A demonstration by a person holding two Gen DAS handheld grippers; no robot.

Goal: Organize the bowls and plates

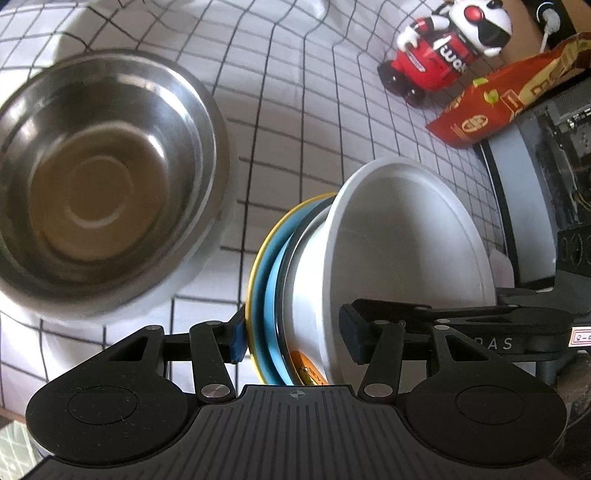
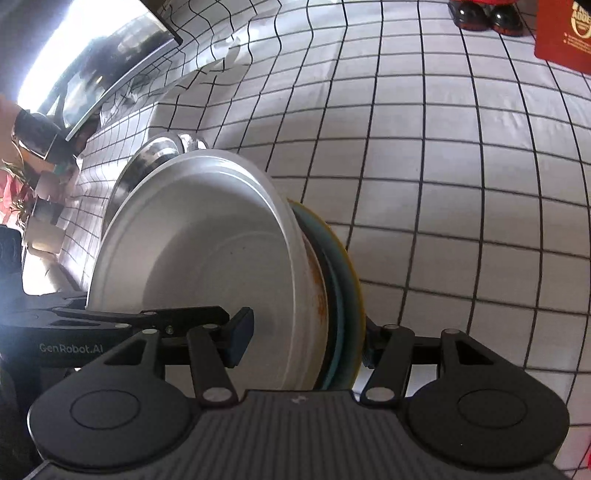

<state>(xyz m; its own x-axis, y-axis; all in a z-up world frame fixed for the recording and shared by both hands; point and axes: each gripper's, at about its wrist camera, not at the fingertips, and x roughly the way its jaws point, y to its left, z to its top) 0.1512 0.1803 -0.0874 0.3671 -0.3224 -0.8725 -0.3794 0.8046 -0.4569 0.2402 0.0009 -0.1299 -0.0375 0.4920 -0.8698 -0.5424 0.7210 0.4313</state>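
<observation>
A white bowl (image 1: 406, 240) (image 2: 207, 251) sits nested on a dark-rimmed dish and a blue plate (image 1: 271, 280) (image 2: 343, 295) with a yellow rim. The stack shows edge-on, off the checked cloth. My left gripper (image 1: 293, 336) clamps it, one pad on the yellow rim's underside and the other inside the bowl. My right gripper (image 2: 304, 343) clamps the same stack from the opposite side, one pad inside the bowl and one finger behind the plate. A large steel bowl (image 1: 107, 184) (image 2: 147, 162) stands empty on the cloth beside the stack.
A white tablecloth (image 2: 443, 184) with a black grid covers the table. A red and white toy figure (image 1: 443, 48) and a red packet (image 1: 498, 107) (image 2: 561, 33) lie at the far side. A dark machine (image 1: 554, 147) borders the right edge.
</observation>
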